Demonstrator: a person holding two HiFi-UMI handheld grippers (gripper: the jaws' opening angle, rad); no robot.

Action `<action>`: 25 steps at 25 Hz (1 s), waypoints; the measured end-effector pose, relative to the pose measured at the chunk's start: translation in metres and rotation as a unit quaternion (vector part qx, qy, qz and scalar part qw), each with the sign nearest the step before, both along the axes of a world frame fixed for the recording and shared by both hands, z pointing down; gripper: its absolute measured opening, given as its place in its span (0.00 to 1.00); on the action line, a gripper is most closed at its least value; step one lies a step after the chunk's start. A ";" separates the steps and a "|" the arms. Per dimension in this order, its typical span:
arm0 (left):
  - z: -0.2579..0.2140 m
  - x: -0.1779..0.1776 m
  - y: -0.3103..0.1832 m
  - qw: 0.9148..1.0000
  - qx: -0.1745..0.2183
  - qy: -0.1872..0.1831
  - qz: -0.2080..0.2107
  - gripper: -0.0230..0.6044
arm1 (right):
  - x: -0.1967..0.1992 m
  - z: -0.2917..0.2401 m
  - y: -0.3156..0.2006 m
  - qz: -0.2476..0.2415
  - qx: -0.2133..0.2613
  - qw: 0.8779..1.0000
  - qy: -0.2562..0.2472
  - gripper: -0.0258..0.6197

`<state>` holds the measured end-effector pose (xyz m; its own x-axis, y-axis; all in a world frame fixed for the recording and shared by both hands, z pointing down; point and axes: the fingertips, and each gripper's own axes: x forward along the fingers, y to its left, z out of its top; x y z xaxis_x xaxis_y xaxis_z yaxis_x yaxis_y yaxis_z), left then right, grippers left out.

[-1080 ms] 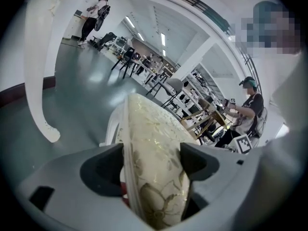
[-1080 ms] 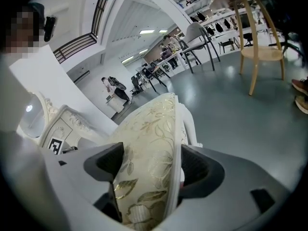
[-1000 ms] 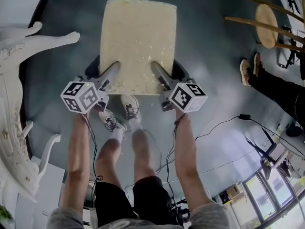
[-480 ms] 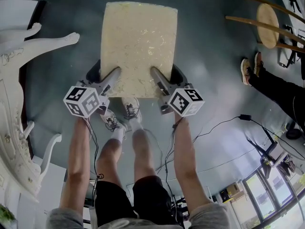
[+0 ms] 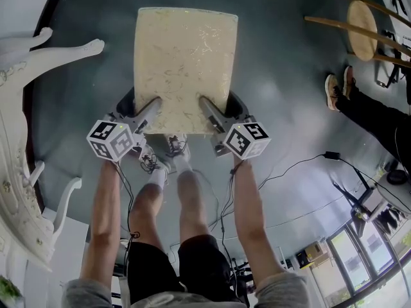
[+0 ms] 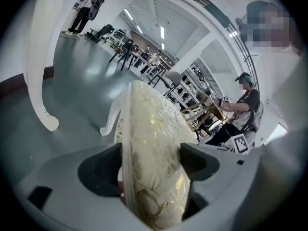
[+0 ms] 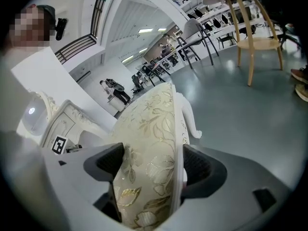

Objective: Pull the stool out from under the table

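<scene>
The stool [image 5: 184, 63] has a cream cushion with a gold floral pattern and curved white legs; it stands on the grey floor in front of my feet. My left gripper [image 5: 151, 106] is shut on the near left edge of the cushion [image 6: 154, 153]. My right gripper [image 5: 207, 106] is shut on the near right edge of the cushion [image 7: 149, 148]. In both gripper views the padded seat fills the gap between the dark pads. The white ornate table [image 5: 22, 108] stands at the left, and the stool lies wholly outside it.
The table's carved white leg [image 5: 61, 53] reaches toward the stool's left side. A wooden stool [image 5: 359, 31] stands at the far right. A seated person's legs and shoes [image 5: 340, 92] are at the right. Cables [image 5: 302, 165] run across the floor.
The stool and both grippers have shifted slightly toward me and left in view; the grips have not changed.
</scene>
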<state>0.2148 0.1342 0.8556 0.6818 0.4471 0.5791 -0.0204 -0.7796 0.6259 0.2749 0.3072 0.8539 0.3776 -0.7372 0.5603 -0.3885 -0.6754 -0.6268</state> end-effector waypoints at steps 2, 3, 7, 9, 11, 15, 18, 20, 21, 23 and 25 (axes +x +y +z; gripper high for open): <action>0.003 -0.005 0.001 1.000 -0.004 -0.003 0.000 0.63 | -0.005 0.003 0.001 -0.001 -0.001 1.000 0.000 0.65; 0.004 -0.006 0.002 1.000 -0.005 -0.002 -0.002 0.63 | -0.006 0.003 0.001 -0.001 -0.001 1.000 0.002 0.65; 0.005 -0.007 0.003 1.000 -0.005 0.000 -0.005 0.63 | -0.007 0.003 0.001 0.000 0.001 1.000 0.005 0.65; 0.005 -0.007 0.004 1.000 -0.002 0.000 -0.005 0.63 | -0.007 0.003 0.001 0.000 -0.003 1.000 0.006 0.65; 0.005 -0.006 0.003 1.000 0.001 -0.003 -0.004 0.63 | -0.006 0.005 0.000 0.000 -0.011 1.000 0.005 0.65; 0.003 -0.005 0.000 0.999 0.032 -0.003 0.010 0.63 | -0.004 0.004 0.004 -0.007 -0.044 0.999 0.014 0.66; -0.011 -0.002 -0.007 0.998 0.061 0.004 0.008 0.63 | -0.001 -0.007 0.009 -0.011 -0.090 0.995 0.034 0.65; -0.025 0.008 -0.012 0.997 0.073 0.013 -0.003 0.63 | 0.008 -0.017 0.008 -0.014 -0.103 0.994 0.045 0.65; -0.033 0.016 -0.014 0.997 0.077 0.020 -0.008 0.63 | 0.015 -0.023 0.005 -0.018 -0.103 0.993 0.051 0.65; -0.049 0.032 -0.021 0.996 0.084 0.036 -0.018 0.63 | 0.031 -0.034 -0.006 -0.033 -0.099 0.992 0.069 0.65; -0.067 0.041 -0.030 0.994 0.093 0.049 -0.028 0.63 | 0.040 -0.051 -0.020 -0.049 -0.097 0.990 0.087 0.65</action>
